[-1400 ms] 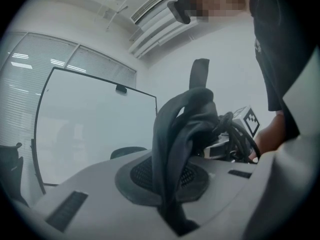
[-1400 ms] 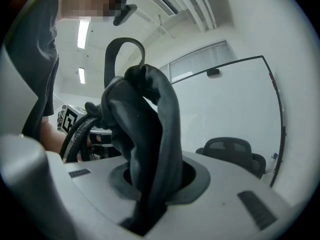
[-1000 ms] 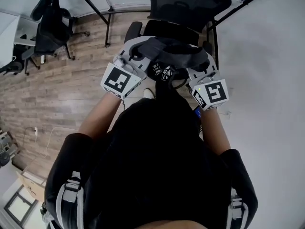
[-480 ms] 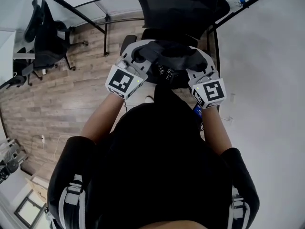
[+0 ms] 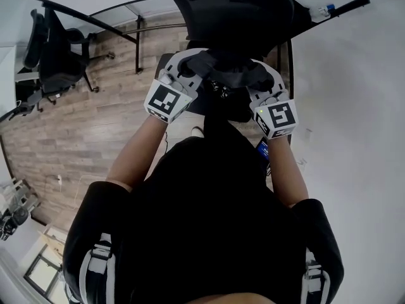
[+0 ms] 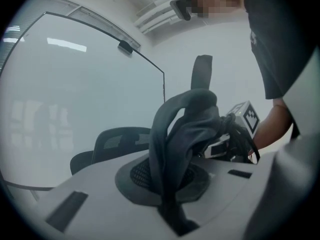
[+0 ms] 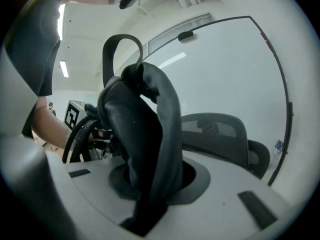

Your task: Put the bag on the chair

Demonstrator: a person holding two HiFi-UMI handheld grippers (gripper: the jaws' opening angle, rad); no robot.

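Observation:
A dark grey bag [image 5: 226, 80] hangs between my two grippers, just in front of the black mesh office chair [image 5: 235, 10] at the top of the head view. My left gripper [image 5: 192, 67] is shut on one of its padded straps [image 6: 172, 149]. My right gripper [image 5: 258, 76] is shut on another strap [image 7: 147, 134]. In the left gripper view the strap runs down between the jaws of the left gripper [image 6: 173, 211], with the chair [image 6: 117, 141] behind. The right gripper view shows the same for the right gripper [image 7: 145, 211], and the chair [image 7: 217, 134] is close behind.
A second black office chair [image 5: 54, 52] stands at the far left on the wood floor [image 5: 82, 132]. A black-framed glass partition [image 5: 138, 40] runs behind the target chair. A white surface [image 5: 354, 119] fills the right side. My own body hides the lower middle.
Both grippers have carried the bag forward, closer to the chair, which now sits nearer. The grips on the straps are unchanged.

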